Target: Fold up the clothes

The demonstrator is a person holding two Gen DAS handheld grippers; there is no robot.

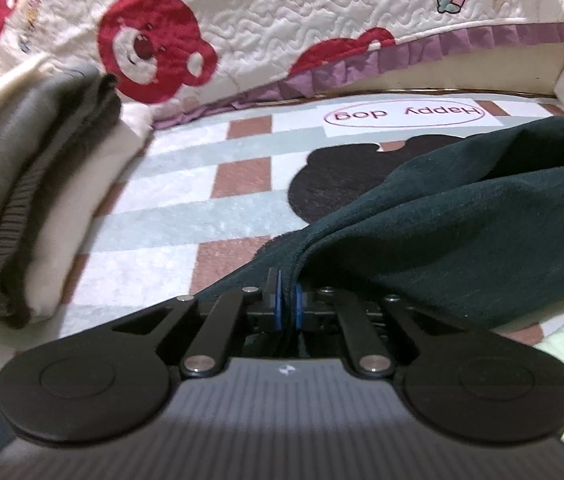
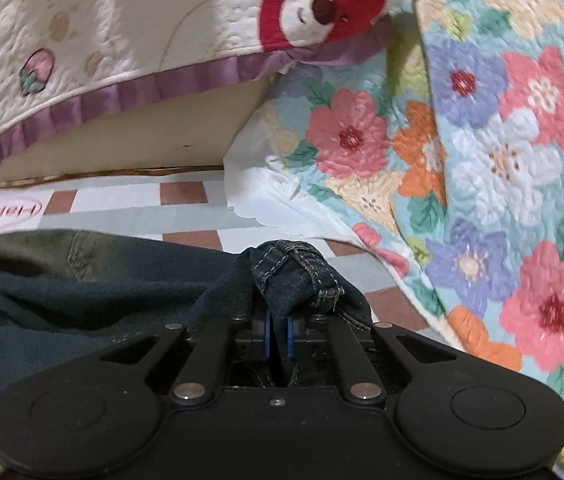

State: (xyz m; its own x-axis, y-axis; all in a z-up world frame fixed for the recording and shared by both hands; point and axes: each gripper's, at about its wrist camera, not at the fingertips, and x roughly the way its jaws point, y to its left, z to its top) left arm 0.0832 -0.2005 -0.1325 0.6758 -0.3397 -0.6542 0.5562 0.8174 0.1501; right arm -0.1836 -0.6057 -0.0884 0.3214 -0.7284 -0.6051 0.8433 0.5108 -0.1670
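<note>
Left gripper (image 1: 288,300) pinches an edge of the dark jeans (image 1: 462,232); right gripper (image 2: 278,334) is clamped on a stitched seam bunch of the same garment. Jeans hang between both, partly over the checkered mat (image 1: 169,208), not yet folded. One stack of folded clothes (image 1: 29,184), seemingly two or three items, looks done at left.

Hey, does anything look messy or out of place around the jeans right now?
Nothing damaged or spilled. The dark jeans hang bunched between the left gripper and right gripper, both clamped on fabric, not yet folded. The folded pile sits neatly.
</note>
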